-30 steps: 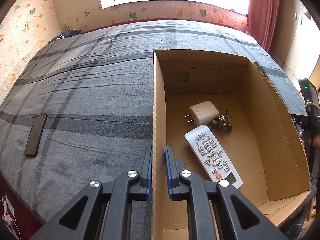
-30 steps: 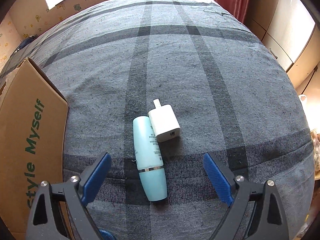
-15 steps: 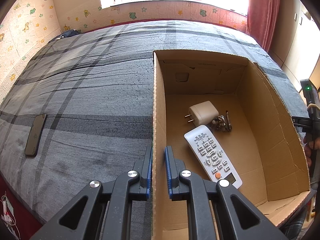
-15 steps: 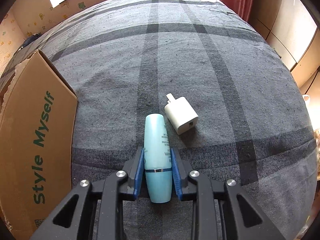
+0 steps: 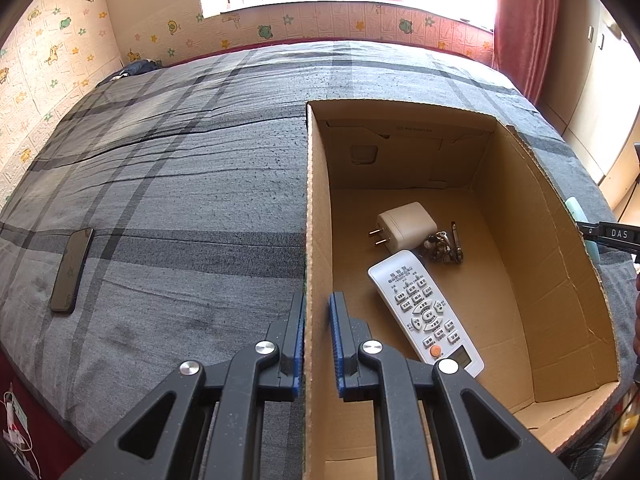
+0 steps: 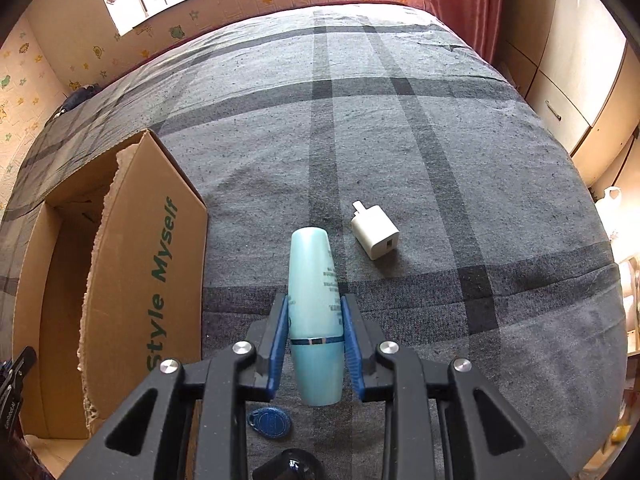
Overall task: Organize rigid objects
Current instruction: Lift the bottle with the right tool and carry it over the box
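Note:
My right gripper (image 6: 314, 312) is shut on a light blue bottle (image 6: 314, 304) and holds it above the grey plaid bed (image 6: 400, 140). A white charger (image 6: 375, 232) lies on the bed just ahead to the right. A blue key fob (image 6: 271, 422) lies under the gripper. My left gripper (image 5: 317, 312) is shut on the left wall of the open cardboard box (image 5: 316, 200). Inside the box lie a white remote (image 5: 424, 312), a white plug adapter (image 5: 406, 224) and a bunch of keys (image 5: 446, 244). The box (image 6: 152, 280) also shows at the left in the right wrist view.
A black phone (image 5: 72, 270) lies on the bed to the left of the box. A red curtain (image 5: 524, 20) and cupboards stand to the right of the bed. The right gripper's side (image 5: 612, 234) shows past the box's right wall.
My right gripper closed on the blue bottle and has lifted it off the bed, toward the box. The left gripper has stayed clamped on the box wall.

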The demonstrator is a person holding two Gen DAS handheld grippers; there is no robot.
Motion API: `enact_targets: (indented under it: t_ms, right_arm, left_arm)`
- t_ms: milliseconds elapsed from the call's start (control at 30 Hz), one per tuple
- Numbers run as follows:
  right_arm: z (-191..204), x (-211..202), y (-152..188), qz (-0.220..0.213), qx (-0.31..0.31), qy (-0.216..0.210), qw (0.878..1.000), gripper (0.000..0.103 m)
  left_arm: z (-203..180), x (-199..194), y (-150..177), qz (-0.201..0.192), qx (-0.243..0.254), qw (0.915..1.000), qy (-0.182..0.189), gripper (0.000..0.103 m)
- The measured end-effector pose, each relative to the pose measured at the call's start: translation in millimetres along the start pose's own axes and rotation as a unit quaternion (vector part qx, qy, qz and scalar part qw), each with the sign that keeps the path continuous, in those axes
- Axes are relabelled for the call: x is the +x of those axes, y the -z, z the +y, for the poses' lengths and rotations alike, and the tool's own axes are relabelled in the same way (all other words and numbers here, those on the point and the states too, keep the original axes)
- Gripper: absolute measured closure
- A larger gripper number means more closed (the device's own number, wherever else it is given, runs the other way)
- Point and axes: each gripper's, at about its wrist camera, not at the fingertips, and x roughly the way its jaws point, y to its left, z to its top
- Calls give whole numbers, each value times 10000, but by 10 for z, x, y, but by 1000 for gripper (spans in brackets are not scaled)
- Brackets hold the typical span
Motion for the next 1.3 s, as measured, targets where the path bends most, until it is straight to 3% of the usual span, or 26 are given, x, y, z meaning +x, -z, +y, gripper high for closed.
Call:
enact_targets:
  t_ms: [333,733,1300]
  right_arm:
    - [190,-394,-27,-75,-192,-117,9997,75]
    - [705,-829,-86,-316,-795,-384,9956,75]
    - [1440,-955,-41,-273,-1513,-846,9845,75]
  left_arm:
    - [-3,4,6,5,19,10000,11,91]
    - [2,-1,6,1,22,10000,40,91]
    - [7,9,1,3,12,10000,64,91]
